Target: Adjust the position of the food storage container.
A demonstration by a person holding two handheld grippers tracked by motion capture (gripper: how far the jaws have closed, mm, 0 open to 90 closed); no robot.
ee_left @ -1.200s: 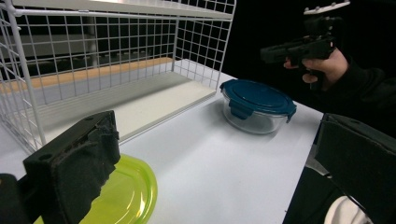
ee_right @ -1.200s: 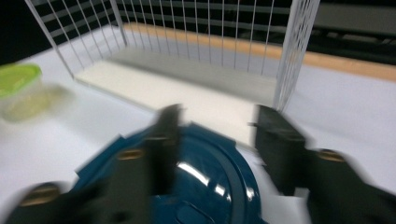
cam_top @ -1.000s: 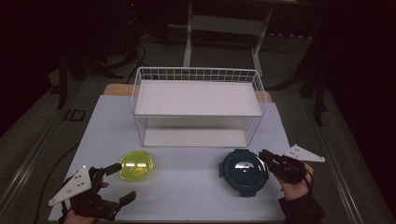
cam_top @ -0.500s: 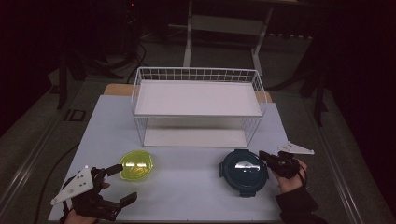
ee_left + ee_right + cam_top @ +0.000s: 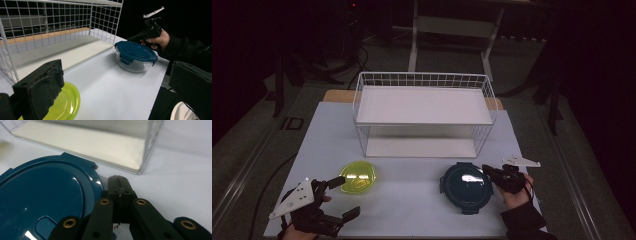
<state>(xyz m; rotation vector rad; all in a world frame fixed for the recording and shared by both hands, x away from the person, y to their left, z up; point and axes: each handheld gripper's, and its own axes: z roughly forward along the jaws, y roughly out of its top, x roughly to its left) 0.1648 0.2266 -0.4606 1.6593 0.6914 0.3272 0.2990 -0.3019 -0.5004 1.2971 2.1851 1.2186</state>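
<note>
No brand, label or writing can be read on anything. The right gripper (image 5: pixel 488 170), jaws pressed together on nothing, sits at the 3 o'clock rim of the blue-lidded glass container (image 5: pixel 466 186), lower than a second ago; its jaws have just finished closing. The left gripper (image 5: pixel 346 197) gapes wide and unmoved at 7 o'clock of the yellow-green bowl (image 5: pixel 358 176). The white wire rack (image 5: pixel 424 116) stands at 12 o'clock

High view above the table; both gripper views low, sharing the blue-lidded container (image 5: pixel 135 56)
</note>
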